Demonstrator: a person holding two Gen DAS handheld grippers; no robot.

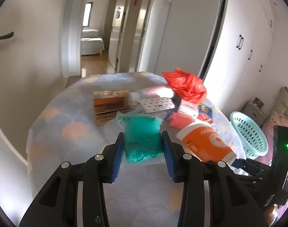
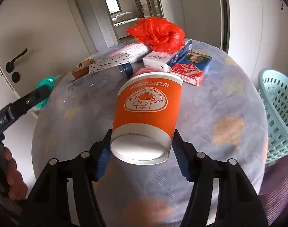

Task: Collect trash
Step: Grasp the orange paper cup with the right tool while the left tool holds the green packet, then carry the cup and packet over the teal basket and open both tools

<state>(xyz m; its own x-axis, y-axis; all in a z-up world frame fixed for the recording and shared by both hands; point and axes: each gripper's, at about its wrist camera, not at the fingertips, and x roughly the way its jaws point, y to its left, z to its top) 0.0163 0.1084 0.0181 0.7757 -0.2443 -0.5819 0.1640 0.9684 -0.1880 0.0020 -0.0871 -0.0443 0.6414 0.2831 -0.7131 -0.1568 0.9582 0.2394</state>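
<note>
Nearest in the right wrist view, the right gripper [image 2: 141,151] has its jaws closed on the base of an orange paper cup [image 2: 145,111], which is tilted with its white bottom toward the camera and its rim pointing away, above the patterned bed cover [image 2: 219,113]. In the left wrist view the left gripper [image 1: 142,144] has its jaws pressed against both sides of a teal packet in clear wrap [image 1: 142,138], held above the same cover; the cup [image 1: 204,143] appears just to its right.

Beyond the cup lies the trash pile: a clear plastic bottle [image 2: 109,75] on its side, a white sheet with dark dots [image 2: 109,61], a white box [image 2: 158,60] and a red-and-blue box [image 2: 190,68] side by side, with a crumpled red plastic bag [image 2: 157,35] resting on top of the farther items. A flattened brown cardboard box [image 1: 110,104] sits at the pile's left.

At the right edge of the bed stands a pale green perforated basket [image 2: 276,113], apart from the pile. Farthest back, an open doorway [image 1: 100,28] leads to another room.
</note>
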